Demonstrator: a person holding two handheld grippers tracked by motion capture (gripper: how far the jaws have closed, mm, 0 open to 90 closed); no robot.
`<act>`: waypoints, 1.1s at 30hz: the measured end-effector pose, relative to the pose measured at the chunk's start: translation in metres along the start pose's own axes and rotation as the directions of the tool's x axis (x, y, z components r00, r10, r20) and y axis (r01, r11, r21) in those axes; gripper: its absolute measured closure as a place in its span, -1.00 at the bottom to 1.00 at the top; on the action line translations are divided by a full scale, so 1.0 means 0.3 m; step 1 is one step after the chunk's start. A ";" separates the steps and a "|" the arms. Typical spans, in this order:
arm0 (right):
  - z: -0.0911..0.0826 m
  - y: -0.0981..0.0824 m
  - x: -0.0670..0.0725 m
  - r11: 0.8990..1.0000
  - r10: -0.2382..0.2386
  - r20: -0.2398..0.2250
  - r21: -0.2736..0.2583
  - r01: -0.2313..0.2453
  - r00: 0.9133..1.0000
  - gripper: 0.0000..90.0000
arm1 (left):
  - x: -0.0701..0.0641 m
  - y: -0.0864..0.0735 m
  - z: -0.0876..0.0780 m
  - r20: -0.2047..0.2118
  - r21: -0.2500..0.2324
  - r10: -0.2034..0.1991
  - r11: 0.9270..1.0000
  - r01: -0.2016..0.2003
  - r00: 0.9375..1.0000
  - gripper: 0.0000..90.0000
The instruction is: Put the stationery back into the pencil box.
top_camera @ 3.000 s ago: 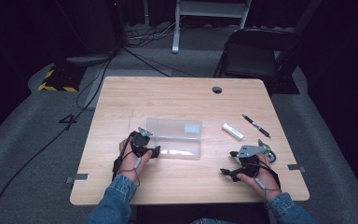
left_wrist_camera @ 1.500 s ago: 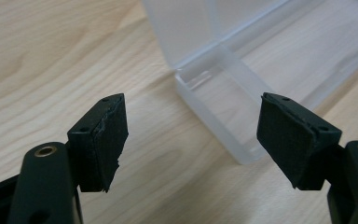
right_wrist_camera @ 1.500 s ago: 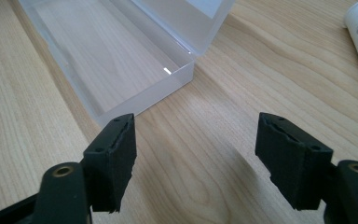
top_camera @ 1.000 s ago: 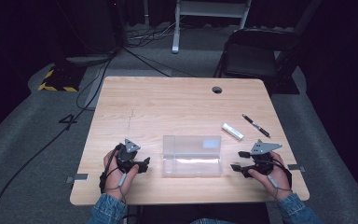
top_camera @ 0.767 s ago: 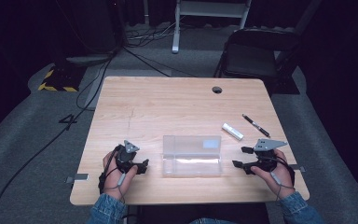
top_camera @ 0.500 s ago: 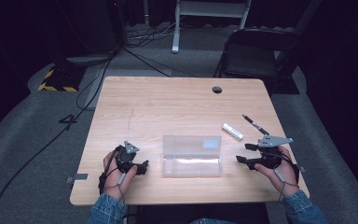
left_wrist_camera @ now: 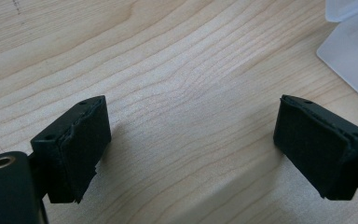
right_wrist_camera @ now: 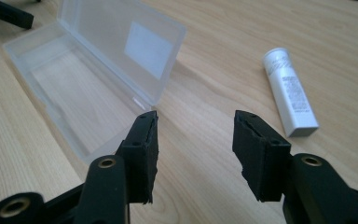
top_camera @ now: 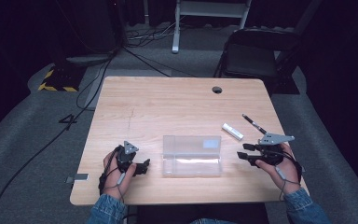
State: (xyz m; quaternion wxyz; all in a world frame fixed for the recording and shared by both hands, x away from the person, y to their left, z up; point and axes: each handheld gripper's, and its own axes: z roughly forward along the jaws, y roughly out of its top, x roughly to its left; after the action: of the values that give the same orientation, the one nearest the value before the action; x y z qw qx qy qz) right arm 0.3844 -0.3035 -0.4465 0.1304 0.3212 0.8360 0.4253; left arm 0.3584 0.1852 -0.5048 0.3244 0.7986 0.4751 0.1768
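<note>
While the clear plastic box (top_camera: pixel 192 156) sits open near the front edge of the table (top_camera: pixel 168 100), lid up at the back and tray empty, the step in hand looks like the switch from opening the box to filling it. Box lies between the two hands, apart from both.

Right tool (top_camera: pixel 243 156) hangs just right of the box, aimed at it; its jaws have just been closing, now at a middling gap with nothing between them. In the right gripper view the white tube (right_wrist_camera: pixel 290 91) lies off to the right of the jaws, box corner to their left. Left tool (top_camera: pixel 145 167) rests low just left of the box; its jaws have just been opening, now wide apart over bare wood, holding nothing.

Next move, by my read: right tool swings away from the box toward the white tube or the pen (top_camera: pixel 255 124) beyond it, opens wider, grips across the narrow side, carries it to the tray. Left tool may need to steady the box.

Table is pale wood with a cable hole (top_camera: pixel 217 89) at the far side. Room is dark: grey carpet, black folding chair (top_camera: pixel 256 56) behind, cables (top_camera: pixel 98 79) on the floor, a yellow-black striped block (top_camera: pixel 56 79).
</note>
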 end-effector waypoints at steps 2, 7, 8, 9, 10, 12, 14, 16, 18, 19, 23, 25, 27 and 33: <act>-0.003 0.010 -0.007 1.000 -0.009 0.008 -0.006 0.009 1.000 0.11 | 0.001 0.000 0.002 0.001 -0.002 -0.001 1.000 0.001 1.000 -0.76; -0.011 0.032 -0.038 1.000 -0.001 0.028 -0.005 0.001 1.000 0.03 | 0.003 0.004 0.005 -0.001 0.005 -0.001 1.000 0.001 1.000 -0.81; -0.011 0.035 -0.043 1.000 0.002 0.032 -0.004 -0.002 0.999 0.03 | 0.003 0.004 0.005 -0.002 0.005 0.000 1.000 0.000 1.000 -0.81; -0.011 0.041 -0.053 1.000 0.001 0.040 0.002 -0.001 0.999 0.03 | 0.003 0.004 0.005 -0.002 0.005 -0.001 1.000 0.001 1.000 -0.81; -0.010 0.046 -0.059 1.000 0.005 0.043 0.008 -0.005 0.999 0.03 | 0.003 0.004 0.005 -0.002 0.004 -0.001 1.000 0.001 1.000 -0.81; -0.009 0.063 -0.082 0.999 0.013 0.053 0.034 -0.015 0.999 0.06 | 0.004 0.004 0.006 -0.002 0.004 0.000 1.000 0.000 1.000 -0.82; -0.009 0.072 -0.092 0.999 0.017 0.058 0.041 -0.019 0.998 0.06 | 0.005 0.005 0.007 -0.001 0.005 0.000 1.000 0.000 1.000 -0.82; -0.010 0.099 -0.128 0.997 0.032 0.076 0.065 -0.037 0.997 0.11 | 0.007 0.007 0.009 0.000 0.010 0.002 1.000 -0.002 1.000 -0.85; -0.010 0.106 -0.139 0.997 0.032 0.083 0.071 -0.038 0.996 0.13 | 0.008 0.007 0.009 -0.002 0.011 0.004 1.000 -0.004 1.000 -0.85; -0.009 0.117 -0.158 0.996 0.030 0.096 0.085 -0.039 0.995 0.14 | 0.008 0.007 0.009 -0.002 0.011 0.004 1.000 -0.004 1.000 -0.85; 0.007 0.143 -0.232 0.991 0.034 0.133 0.122 -0.050 0.991 0.25 | 0.008 0.007 0.009 -0.004 0.010 0.003 1.000 -0.003 1.000 -0.86; 0.018 0.150 -0.258 0.989 0.037 0.142 0.135 -0.057 0.989 0.29 | 0.008 0.007 0.009 -0.004 0.010 0.004 1.000 -0.004 1.000 -0.86; 0.025 0.153 -0.269 0.989 0.041 0.145 0.138 -0.061 0.989 0.30 | 0.007 0.007 0.009 -0.004 0.010 0.003 1.000 -0.003 1.000 -0.86; 0.069 0.165 -0.330 0.985 0.052 0.153 0.156 -0.076 0.987 0.38 | 0.007 0.007 0.009 -0.004 0.010 0.003 1.000 -0.003 1.000 -0.86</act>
State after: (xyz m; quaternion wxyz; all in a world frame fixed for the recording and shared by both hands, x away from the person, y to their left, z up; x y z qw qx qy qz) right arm 0.4908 -0.3334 -0.4251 0.1521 0.3882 0.8448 0.3353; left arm 0.3624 0.1855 -0.5054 0.3190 0.8007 0.4754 0.1766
